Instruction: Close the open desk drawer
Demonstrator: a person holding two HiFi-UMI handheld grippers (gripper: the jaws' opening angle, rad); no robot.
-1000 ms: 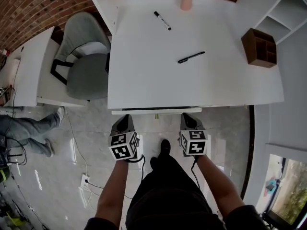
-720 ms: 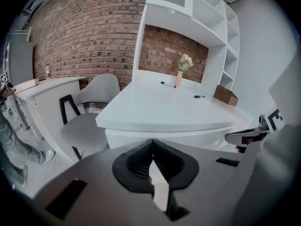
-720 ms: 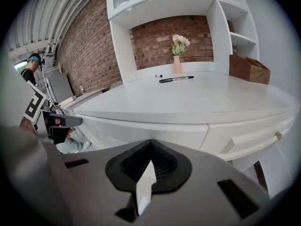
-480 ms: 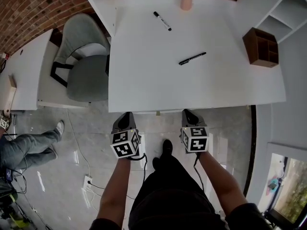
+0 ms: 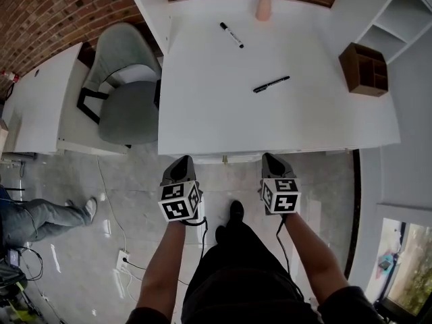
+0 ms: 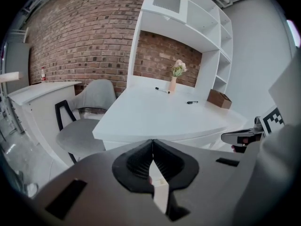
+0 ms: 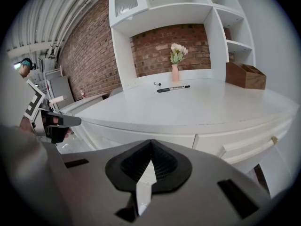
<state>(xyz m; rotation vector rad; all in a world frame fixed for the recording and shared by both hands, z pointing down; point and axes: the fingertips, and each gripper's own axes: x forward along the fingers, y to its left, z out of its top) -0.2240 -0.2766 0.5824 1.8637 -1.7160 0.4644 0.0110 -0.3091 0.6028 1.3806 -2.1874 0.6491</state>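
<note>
We look down on the white desk (image 5: 270, 123), the biggest thing in front of us, with a brick wall at its far side. The desk drawer (image 5: 226, 158) shows only as a thin white strip under the desk's near edge, about level with it; from the right gripper view its front (image 7: 141, 134) lies just under the desk top. To the left stands a grey chair (image 5: 125, 106), pushed against the desk's side.

Our two forearms reach straight forward from the body, roughly parallel and apart, the left forearm (image 5: 165, 262) and the right forearm (image 5: 307, 255) both bare. Each ends in a gripper with its marker cube facing up.

The left gripper (image 5: 183, 160) points at the near edge of the desk left of the drawer strip, its tip just at that edge. Its jaws are pressed together with nothing between them (image 6: 152, 142). The right gripper (image 5: 273, 157) sits level with it on the right, tip likewise at the near edge, jaws also pressed together and empty (image 7: 151, 144).

Far right on the desk sits a brown wooden organiser (image 5: 364, 68). At the far edge stands a pink vase (image 5: 264, 7). Two black markers lie on top: one in the middle (image 5: 271, 84), one farther off (image 5: 231, 35).
</note>
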